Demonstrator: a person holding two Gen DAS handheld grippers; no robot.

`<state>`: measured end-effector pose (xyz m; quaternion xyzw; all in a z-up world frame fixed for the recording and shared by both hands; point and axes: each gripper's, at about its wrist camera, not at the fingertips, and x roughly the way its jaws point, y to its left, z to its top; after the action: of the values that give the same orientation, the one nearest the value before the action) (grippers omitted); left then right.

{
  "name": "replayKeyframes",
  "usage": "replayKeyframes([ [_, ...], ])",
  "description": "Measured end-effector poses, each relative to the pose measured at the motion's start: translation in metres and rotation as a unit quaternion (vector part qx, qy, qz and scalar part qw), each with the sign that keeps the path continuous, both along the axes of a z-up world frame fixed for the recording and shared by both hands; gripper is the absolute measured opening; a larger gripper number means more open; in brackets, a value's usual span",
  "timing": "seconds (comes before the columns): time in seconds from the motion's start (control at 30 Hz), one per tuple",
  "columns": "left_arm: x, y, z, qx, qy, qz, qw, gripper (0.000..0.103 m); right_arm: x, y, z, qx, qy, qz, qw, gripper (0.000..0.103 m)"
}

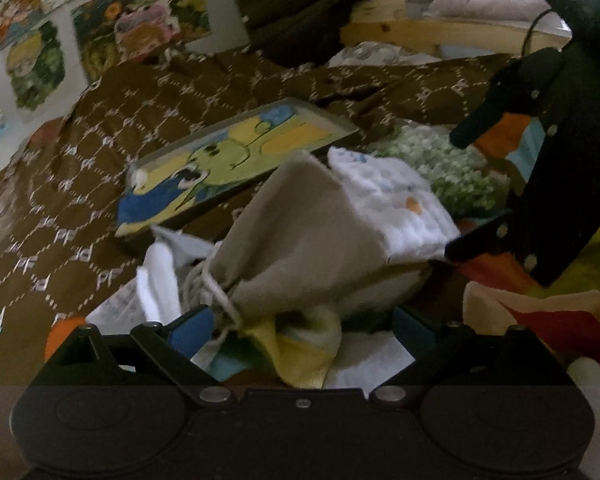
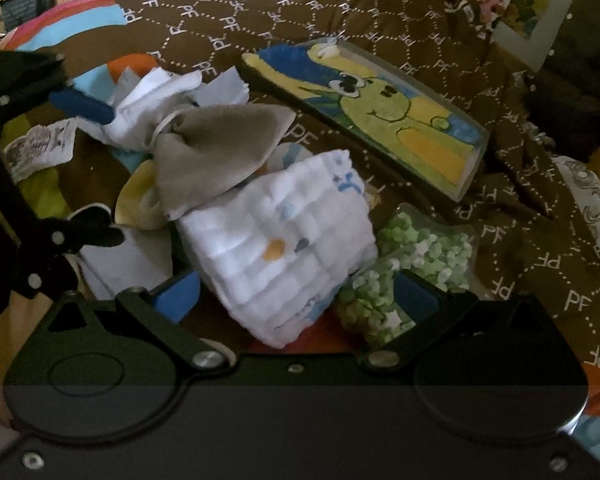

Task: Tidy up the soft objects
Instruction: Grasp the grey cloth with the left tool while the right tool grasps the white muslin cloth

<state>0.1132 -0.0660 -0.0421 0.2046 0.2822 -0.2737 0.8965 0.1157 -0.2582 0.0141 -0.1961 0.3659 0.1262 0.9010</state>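
Note:
A grey drawstring pouch (image 1: 300, 232) lies on the brown bedspread (image 1: 80, 184) with a white quilted cloth (image 1: 396, 204) sticking out of its mouth. My left gripper (image 1: 304, 332) is open, its blue pads either side of the pouch's tied end. My right gripper (image 2: 296, 292) is open around the white quilted cloth (image 2: 284, 248); the pouch (image 2: 216, 148) lies just beyond it. The right gripper also shows in the left wrist view (image 1: 460, 192), and the left gripper shows at the left of the right wrist view (image 2: 88, 172). White and yellow cloths (image 1: 300, 348) lie under the pouch.
A flat box with a cartoon picture (image 1: 228, 160) lies on the bedspread (image 2: 380, 12) behind the cloths. A bag of green and white pieces (image 2: 416, 260) sits right of the white cloth. A wooden bed frame (image 1: 440, 28) and pictures on the wall (image 1: 60, 40) are beyond.

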Motion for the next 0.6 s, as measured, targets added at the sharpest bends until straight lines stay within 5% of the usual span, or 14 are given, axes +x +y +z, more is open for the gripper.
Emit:
replayKeyframes([
  [0.3,0.023,-0.01,-0.01,0.012,-0.002,-0.049,0.9987,0.082,0.001,0.023,-0.02,-0.035,0.013,0.033,0.999,0.095],
  [0.4,0.028,-0.009,-0.009,0.001,-0.001,-0.05,0.9987,0.077,0.001,0.029,-0.024,-0.039,0.014,0.039,0.998,0.078],
  [0.47,0.03,-0.01,-0.009,-0.001,-0.003,-0.053,0.9986,0.071,0.002,0.03,-0.025,-0.038,0.015,0.041,0.998,0.074],
  [0.6,0.026,-0.011,-0.007,-0.009,-0.007,-0.063,0.998,0.04,0.004,0.03,-0.026,-0.027,0.014,0.038,0.999,0.053],
])
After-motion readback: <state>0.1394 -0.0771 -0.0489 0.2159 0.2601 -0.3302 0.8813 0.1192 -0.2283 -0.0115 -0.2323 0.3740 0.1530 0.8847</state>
